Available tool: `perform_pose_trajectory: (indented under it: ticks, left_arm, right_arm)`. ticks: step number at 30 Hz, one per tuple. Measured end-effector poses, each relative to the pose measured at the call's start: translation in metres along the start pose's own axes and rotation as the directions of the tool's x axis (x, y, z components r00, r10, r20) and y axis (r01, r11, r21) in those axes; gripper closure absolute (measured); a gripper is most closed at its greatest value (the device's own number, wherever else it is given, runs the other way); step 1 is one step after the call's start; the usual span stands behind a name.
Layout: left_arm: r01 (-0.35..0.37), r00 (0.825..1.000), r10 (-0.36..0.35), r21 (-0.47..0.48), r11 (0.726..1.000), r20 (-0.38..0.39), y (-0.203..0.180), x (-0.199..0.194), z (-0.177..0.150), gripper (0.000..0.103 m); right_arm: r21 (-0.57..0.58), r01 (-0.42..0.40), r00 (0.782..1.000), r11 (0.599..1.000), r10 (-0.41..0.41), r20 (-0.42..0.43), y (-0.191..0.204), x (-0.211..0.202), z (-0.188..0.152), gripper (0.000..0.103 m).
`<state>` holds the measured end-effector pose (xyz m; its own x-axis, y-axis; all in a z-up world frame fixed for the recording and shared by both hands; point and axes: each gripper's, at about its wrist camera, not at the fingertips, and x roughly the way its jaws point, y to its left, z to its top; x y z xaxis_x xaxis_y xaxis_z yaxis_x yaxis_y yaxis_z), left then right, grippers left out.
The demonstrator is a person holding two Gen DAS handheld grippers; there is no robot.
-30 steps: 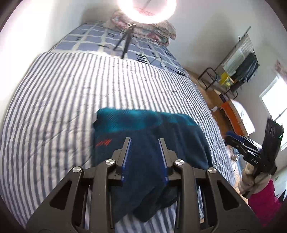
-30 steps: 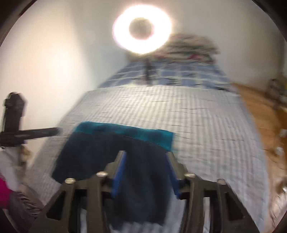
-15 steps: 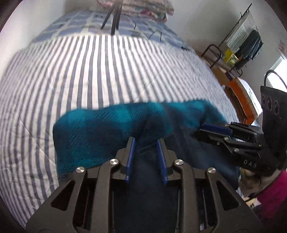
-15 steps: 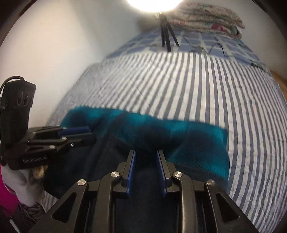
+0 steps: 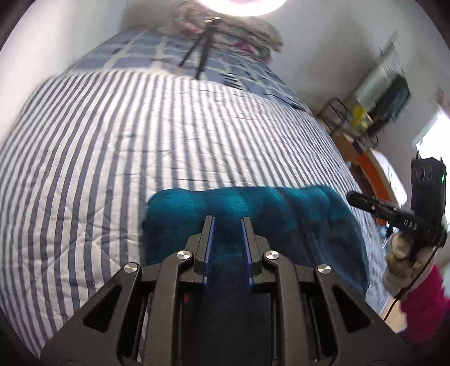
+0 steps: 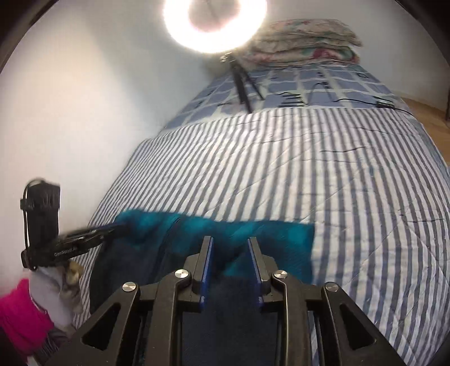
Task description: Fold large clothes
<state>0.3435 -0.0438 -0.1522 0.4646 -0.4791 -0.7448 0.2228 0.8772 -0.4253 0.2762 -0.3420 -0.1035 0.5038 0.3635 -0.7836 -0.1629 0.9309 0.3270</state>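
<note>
A dark navy garment with a teal band (image 5: 253,202) lies on the striped quilt (image 5: 112,140) near the bed's front edge. My left gripper (image 5: 227,221) has the teal band between its fingers and its jaws are closing. In the right wrist view its tips (image 6: 118,225) hold the band's left corner, lifted off the quilt. My right gripper (image 6: 230,239) has a bunched fold of the band (image 6: 281,233) between its pads while its jaws are opening a little. In the left wrist view its tips (image 5: 351,198) sit at the band's right end.
A ring light (image 6: 215,25) on a tripod (image 6: 242,84) stands on the checked cover at the bed's far end, with pillows (image 6: 303,39) and a cable (image 6: 351,100). A wall runs along the left. A clothes rack (image 5: 379,93) stands right. Pink sleeves (image 5: 422,295) show.
Both grippers came down from above the flat garment to its teal band. The band now sits between both pairs of fingers, bunched and lifted at its ends.
</note>
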Motion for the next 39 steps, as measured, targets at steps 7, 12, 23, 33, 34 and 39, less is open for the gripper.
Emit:
perform_pose_trajectory:
  ticks: [7,12,23,33,34,39]
  left_arm:
    - [-0.007,0.999,0.007,0.001,1.0,-0.052,0.018,0.03,-0.003,0.087]
    - [0.017,0.999,-0.019,-0.046,0.999,-0.032,0.023,0.018,0.001,0.09]
    - [0.009,0.997,-0.005,0.044,0.999,-0.075,0.003,-0.032,-0.049,0.089]
    - [0.009,0.989,-0.002,0.044,0.999,-0.151,0.013,-0.011,-0.066,0.083]
    - [0.024,0.99,-0.021,0.022,0.999,-0.142,0.013,-0.017,-0.062,0.083]
    - [0.086,0.994,-0.095,-0.165,0.983,-0.048,0.047,-0.047,-0.038,0.053]
  right_arm:
    - [0.021,0.121,0.989,0.992,-0.118,-0.088,-0.029,0.046,-0.01,0.081]
    - [-0.004,0.15,0.985,0.989,-0.15,-0.081,-0.02,0.035,-0.006,0.08]
    - [-0.125,0.007,0.986,0.992,-0.028,-0.166,0.022,-0.026,-0.072,0.078]
    - [-0.178,0.074,0.96,0.981,-0.118,-0.254,0.014,-0.002,-0.1,0.078]
    - [-0.17,0.064,0.964,0.983,-0.105,-0.244,0.013,-0.008,-0.099,0.078]
    - [-0.13,0.015,0.985,0.991,-0.037,-0.167,0.001,-0.036,-0.091,0.063]
